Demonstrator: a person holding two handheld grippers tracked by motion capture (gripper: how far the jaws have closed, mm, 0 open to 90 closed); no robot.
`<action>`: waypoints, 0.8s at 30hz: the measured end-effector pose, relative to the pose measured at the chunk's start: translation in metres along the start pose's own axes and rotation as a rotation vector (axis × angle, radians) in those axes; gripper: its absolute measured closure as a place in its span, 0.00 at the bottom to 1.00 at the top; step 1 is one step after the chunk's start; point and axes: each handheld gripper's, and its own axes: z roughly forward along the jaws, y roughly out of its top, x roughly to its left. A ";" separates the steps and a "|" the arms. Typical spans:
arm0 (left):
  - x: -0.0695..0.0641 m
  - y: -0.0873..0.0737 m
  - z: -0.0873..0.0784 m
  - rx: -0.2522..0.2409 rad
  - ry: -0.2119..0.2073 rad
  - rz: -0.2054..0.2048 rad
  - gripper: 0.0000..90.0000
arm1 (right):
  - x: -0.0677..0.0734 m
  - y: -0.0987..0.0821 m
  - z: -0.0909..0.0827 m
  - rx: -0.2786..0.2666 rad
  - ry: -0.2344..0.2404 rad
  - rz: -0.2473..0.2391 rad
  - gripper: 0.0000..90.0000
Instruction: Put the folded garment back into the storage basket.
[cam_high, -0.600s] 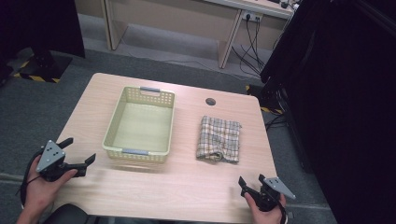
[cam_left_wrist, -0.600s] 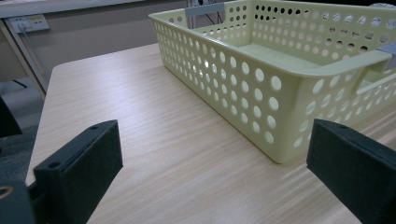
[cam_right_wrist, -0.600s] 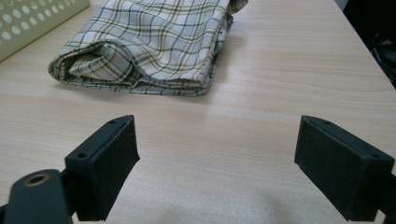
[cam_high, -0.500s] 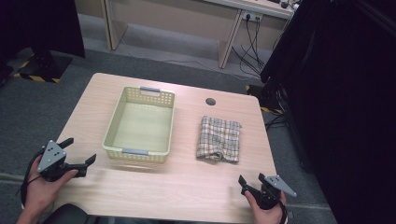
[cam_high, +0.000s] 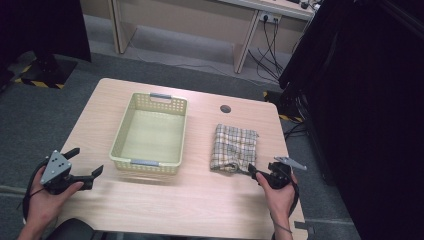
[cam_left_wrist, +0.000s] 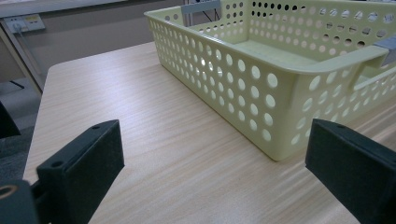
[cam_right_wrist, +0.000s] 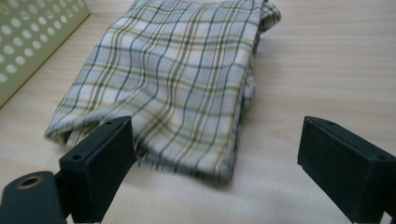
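A folded checked cloth (cam_right_wrist: 177, 79), soft woven fabric with a matt face and slight creases, lies on a table (cam_high: 200, 205) of pale wood-grain laminate, smooth with a low sheen. The basket (cam_left_wrist: 280, 74) is pale yellow-green moulded plastic, perforated and faintly glossy, with grey handle grips. The right gripper (cam_right_wrist: 215, 172) has matt black plastic-looking jaws.
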 end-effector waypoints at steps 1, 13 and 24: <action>0.000 0.000 0.000 -0.001 0.000 -0.002 0.04 | 0.000 0.005 0.006 0.014 -0.003 -0.003 0.13; 0.001 0.000 0.000 -0.003 -0.006 -0.008 0.05 | -0.012 0.048 0.071 0.127 -0.023 0.049 0.15; 0.001 0.000 0.000 -0.004 -0.009 -0.012 0.05 | -0.005 0.047 0.102 0.187 -0.025 0.022 0.22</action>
